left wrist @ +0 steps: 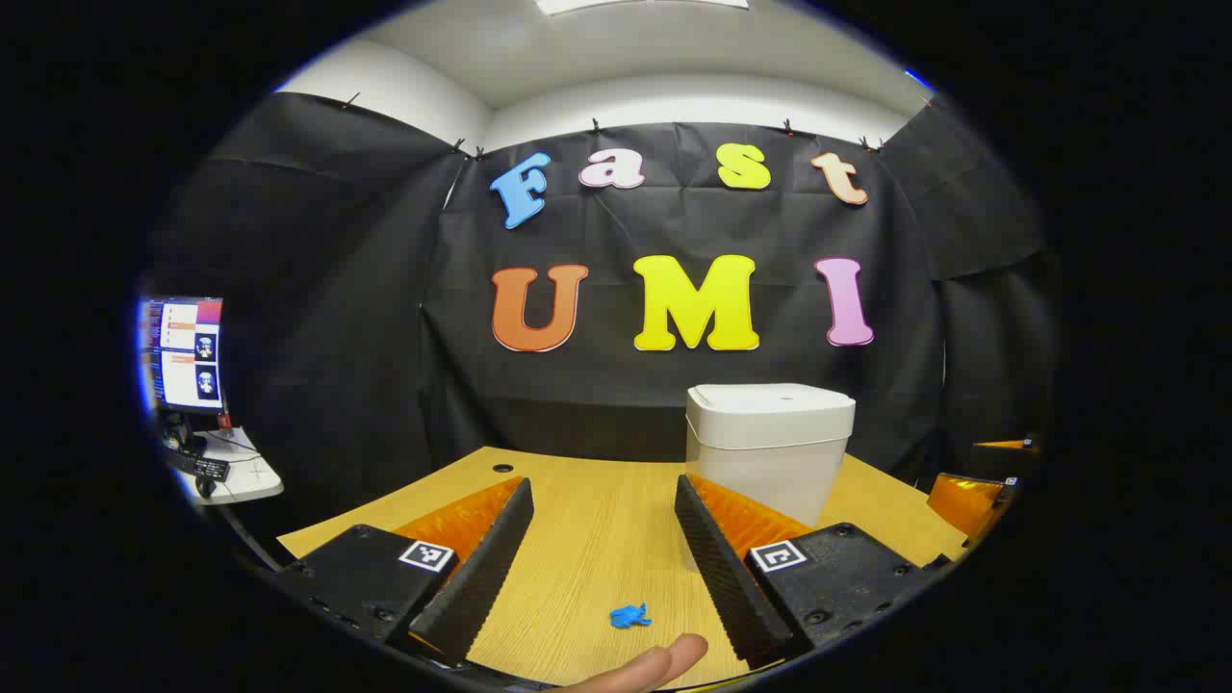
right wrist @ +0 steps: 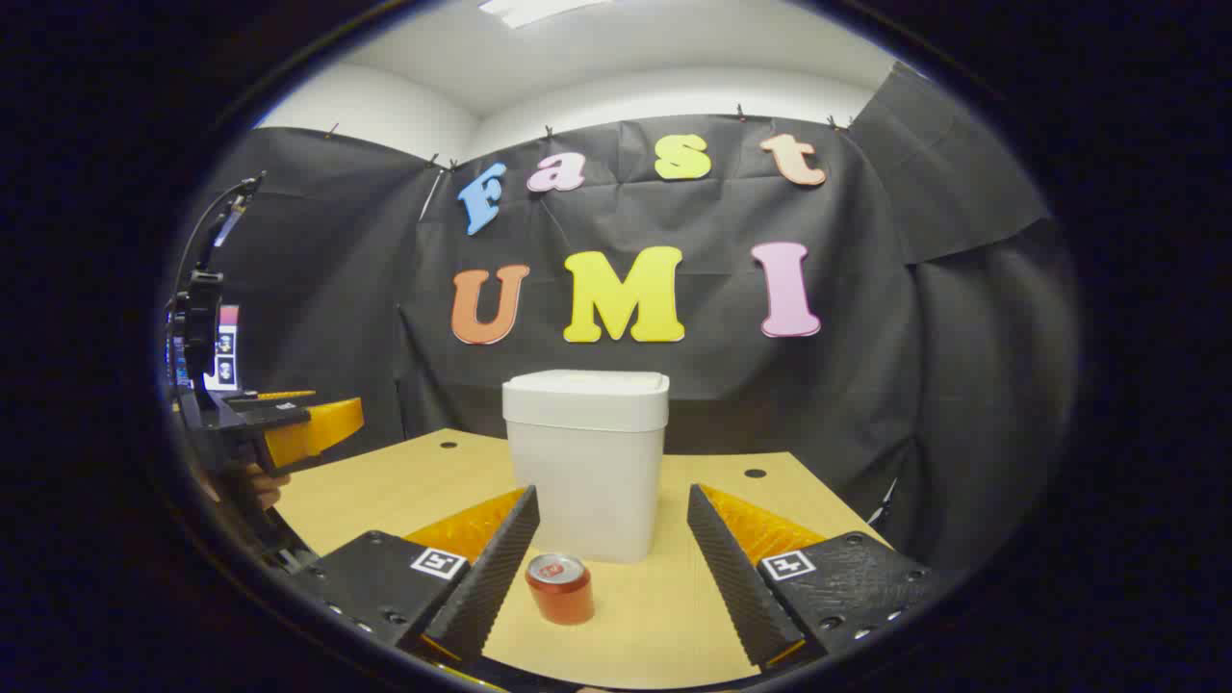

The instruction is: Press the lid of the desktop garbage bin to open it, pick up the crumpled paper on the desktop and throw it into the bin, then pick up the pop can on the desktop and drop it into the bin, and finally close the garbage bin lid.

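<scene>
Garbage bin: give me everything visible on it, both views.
The garbage bin is a white, plastic-looking box with rounded corners, tapering slightly toward its base. Its flat lid is shut and overhangs the body as a thicker band. It stands upright on the wooden desktop, toward the back. The pop can stands in front, apart. Neither claw touches it.

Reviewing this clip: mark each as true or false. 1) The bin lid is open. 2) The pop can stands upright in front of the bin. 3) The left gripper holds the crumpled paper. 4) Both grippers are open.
1) False: the lid lies shut on the garbage bin.
2) True: the pop can stands upright on the desktop, before the bin.
3) False: the left gripper is empty; the blue crumpled paper lies on the desktop.
4) True: the right gripper is open too.
</scene>
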Available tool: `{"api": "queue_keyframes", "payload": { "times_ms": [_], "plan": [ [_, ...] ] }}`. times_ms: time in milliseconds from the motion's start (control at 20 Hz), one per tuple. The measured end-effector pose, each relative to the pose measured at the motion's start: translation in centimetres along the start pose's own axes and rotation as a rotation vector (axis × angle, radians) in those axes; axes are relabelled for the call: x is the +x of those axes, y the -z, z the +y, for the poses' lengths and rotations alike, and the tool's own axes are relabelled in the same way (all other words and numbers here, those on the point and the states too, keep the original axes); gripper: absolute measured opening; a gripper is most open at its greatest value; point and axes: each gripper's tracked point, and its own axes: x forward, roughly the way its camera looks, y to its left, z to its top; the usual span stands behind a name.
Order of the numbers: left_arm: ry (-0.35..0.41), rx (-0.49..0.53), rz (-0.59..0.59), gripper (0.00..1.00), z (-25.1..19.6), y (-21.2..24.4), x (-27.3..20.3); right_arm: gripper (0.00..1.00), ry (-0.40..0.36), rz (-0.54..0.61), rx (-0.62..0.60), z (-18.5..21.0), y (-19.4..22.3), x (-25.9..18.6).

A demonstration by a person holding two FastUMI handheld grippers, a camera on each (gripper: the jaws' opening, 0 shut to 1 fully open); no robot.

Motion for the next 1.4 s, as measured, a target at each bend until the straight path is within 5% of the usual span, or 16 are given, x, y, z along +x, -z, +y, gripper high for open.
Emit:
{"api": "queue_keyframes", "payload": {
  "times_ms": [1000, 1400],
  "plan": [
    [-0.003, 0.017, 0.031, 0.96, -0.6, 1.1, 0.7, 0.92, 0.023, -0.012, -0.031, -2.1, -1.9, 1.7],
    [0.021, 0.039, 0.039, 0.96, -1.5, 1.3, 0.5, 0.57, 0.016, 0.001, -0.005, -2.1, -5.6, 4.8]
  ]
}}
